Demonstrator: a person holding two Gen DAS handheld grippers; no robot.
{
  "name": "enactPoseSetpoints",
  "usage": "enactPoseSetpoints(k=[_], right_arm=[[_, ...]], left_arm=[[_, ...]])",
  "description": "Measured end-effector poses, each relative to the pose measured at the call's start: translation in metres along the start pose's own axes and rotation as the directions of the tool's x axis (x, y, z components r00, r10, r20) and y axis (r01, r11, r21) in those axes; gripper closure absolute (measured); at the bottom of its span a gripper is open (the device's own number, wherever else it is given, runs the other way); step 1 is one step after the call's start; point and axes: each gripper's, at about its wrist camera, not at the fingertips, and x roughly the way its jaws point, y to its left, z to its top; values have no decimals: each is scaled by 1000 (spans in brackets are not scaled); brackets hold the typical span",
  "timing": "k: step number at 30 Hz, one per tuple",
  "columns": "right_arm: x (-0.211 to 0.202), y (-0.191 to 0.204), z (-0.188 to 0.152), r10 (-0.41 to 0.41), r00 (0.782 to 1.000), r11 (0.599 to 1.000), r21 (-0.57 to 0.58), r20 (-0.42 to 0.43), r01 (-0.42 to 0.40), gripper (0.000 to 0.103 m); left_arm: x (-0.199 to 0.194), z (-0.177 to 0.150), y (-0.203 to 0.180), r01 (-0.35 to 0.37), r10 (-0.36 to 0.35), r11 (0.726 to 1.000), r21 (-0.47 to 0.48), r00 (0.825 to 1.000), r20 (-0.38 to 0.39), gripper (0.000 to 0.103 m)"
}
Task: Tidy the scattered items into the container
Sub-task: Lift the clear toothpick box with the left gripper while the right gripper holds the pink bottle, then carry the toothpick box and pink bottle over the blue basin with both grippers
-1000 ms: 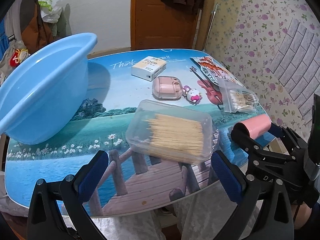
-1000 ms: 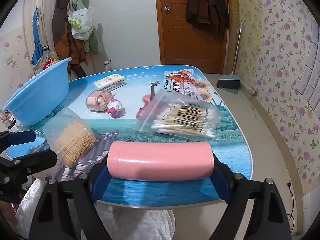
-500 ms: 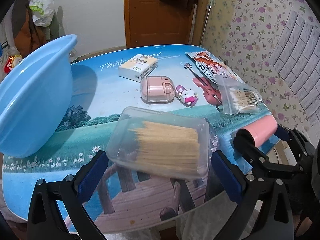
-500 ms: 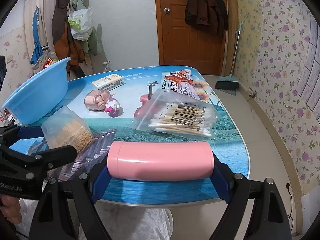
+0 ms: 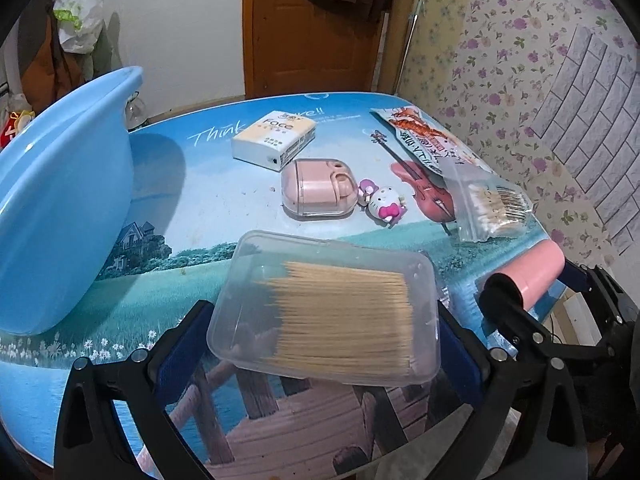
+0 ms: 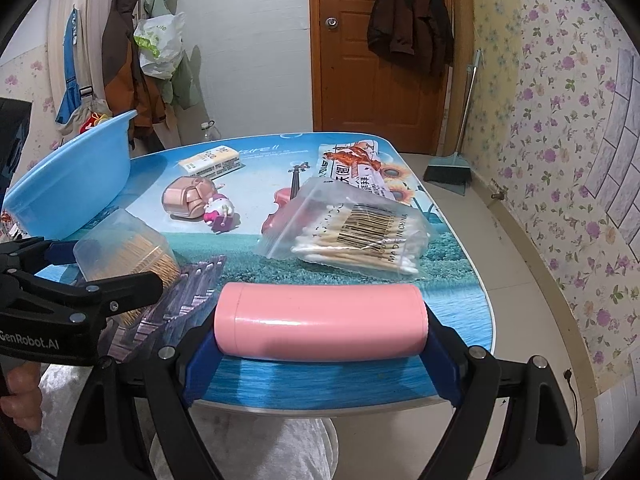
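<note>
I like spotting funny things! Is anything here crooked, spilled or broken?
Nothing is spilled or broken. The blue basin does look odd: it sits tipped up on its side at the table's left edge instead of flat. The toothpick box is tilted too, between the left hand-held gripper's fingers.

Behind my tabletop [image 6: 248, 248], with its printed landscape scene, I see a brown wooden door [image 6: 360, 40] with a dark coat [image 6: 408, 12] hanging on it. A broom with dustpan [image 6: 450, 168] leans beside the door on the tiled floor [image 6: 520, 280]. Floral wallpaper [image 6: 560, 100] covers the right wall. On the left, jackets [image 6: 124, 60] and a white plastic bag [image 6: 158, 44] hang on the wall.
</note>
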Motion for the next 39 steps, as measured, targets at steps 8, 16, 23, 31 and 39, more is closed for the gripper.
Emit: enactPoseSetpoints(k=[8, 16, 23, 31, 39], right_arm=[[-2, -1, -1, -9, 1000, 1000, -3, 8, 9, 15], [-6, 0, -3, -15, 1000, 1000, 15, 2, 15, 15], [-23, 6, 3, -33, 999, 999, 21, 33, 32, 15], [-55, 25, 17, -27, 994, 1000, -5, 105, 28, 15], [-78, 53, 26, 6, 990, 1000, -29, 141, -2, 15]], left_arm=[[-3, -3, 3, 20, -20, 1000, 9, 999, 25, 10], [-21, -6, 16, -4, 6, 1000, -28, 998, 64, 10], [-63, -12, 14, -58, 58, 998, 0, 985, 166, 10], [-108, -18, 30, -95, 105, 994, -52, 963, 249, 10], [-145, -36, 44, -133, 167, 982, -138, 946, 278, 10]])
